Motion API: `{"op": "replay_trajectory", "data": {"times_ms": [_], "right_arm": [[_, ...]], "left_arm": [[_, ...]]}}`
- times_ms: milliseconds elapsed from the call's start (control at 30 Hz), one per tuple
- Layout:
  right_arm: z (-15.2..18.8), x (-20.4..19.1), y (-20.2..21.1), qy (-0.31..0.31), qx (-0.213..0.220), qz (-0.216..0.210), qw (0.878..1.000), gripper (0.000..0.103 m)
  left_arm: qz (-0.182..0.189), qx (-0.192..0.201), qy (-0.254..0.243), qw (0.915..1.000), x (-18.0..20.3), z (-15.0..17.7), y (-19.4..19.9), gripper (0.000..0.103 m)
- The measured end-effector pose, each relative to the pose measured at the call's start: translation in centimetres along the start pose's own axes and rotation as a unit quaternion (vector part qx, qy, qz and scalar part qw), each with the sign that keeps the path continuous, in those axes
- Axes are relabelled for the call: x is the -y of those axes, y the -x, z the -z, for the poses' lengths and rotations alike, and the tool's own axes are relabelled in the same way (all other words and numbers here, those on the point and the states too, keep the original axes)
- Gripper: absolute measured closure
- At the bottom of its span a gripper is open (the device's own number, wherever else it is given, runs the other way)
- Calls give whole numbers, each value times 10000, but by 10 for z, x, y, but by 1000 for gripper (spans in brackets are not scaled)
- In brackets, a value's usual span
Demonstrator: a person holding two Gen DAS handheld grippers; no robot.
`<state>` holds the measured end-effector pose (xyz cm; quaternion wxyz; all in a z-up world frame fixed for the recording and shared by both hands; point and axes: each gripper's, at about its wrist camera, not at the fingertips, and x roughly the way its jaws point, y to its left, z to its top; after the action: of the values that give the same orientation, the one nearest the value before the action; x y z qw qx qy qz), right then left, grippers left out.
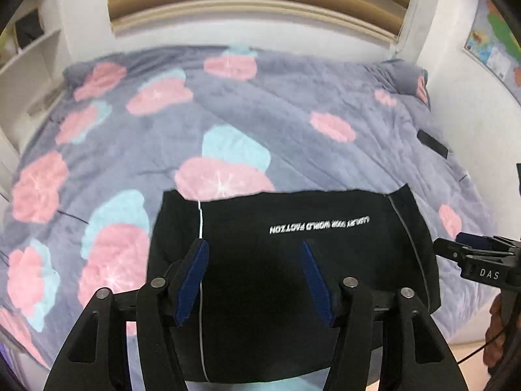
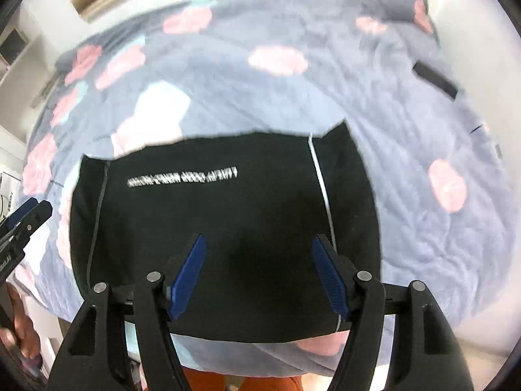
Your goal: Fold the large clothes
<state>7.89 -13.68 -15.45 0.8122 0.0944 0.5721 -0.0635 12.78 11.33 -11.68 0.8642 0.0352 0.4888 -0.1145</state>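
Left wrist view: the left gripper (image 1: 254, 244) points down over a folded black garment (image 1: 293, 260) lying on a bed. Its jaws stand apart with nothing between them; the blue pads (image 1: 192, 280) hover above the cloth. The garment's near edge is hidden behind the gripper's black frame. A thin white line runs down the cloth just beside the left pad, and a grey stripe (image 1: 410, 234) runs down it beyond the right pad. Ahead of the jaws, white lettering (image 1: 320, 224) appears upside down and partly blurred; "WORLD FACTION" can be read. To the right, the right gripper (image 1: 478, 257) enters, cut off by the frame edge, marked "DAS". The grey quilt (image 1: 260, 114) with pink and pale blue blooms spreads beyond the jaws. A small black flat object (image 1: 432, 143) lies far right, too small to identify. A wall map (image 1: 495, 42) shows at upper right.

Right wrist view: the right gripper (image 2: 259, 244) also has jaws parted and empty above the same black garment (image 2: 228, 228). The lettering (image 2: 182, 177) is smeared and unreadable. The left gripper (image 2: 22, 228) is cut off at the left edge
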Motion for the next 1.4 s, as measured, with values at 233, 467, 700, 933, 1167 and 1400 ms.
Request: {"op": "replay_trajectory", "data": {"times_ms": [233, 467, 700, 933, 1167, 1400], "right_arm": [[8, -19, 43, -163, 321, 178, 9992, 31], [16, -32, 76, 60, 644, 481, 9967, 31], [20, -36, 85, 142, 691, 476, 9964, 31], [25, -37, 84, 182, 655, 485, 9965, 31], [27, -36, 82, 213, 597, 461, 9969, 31], [29, -35, 77, 222, 524, 470, 9973, 31]], "left_arm": [[-212, -104, 284, 9993, 5, 20, 30, 34], [-501, 15, 264, 9984, 16, 25, 61, 34], [-562, 216, 283, 9978, 19, 22, 85, 34], [-564, 115, 335, 9978, 21, 25, 89, 34], [-713, 79, 339, 9968, 19, 27, 88, 34], [-731, 33, 318, 9968, 22, 27, 85, 34]]}}
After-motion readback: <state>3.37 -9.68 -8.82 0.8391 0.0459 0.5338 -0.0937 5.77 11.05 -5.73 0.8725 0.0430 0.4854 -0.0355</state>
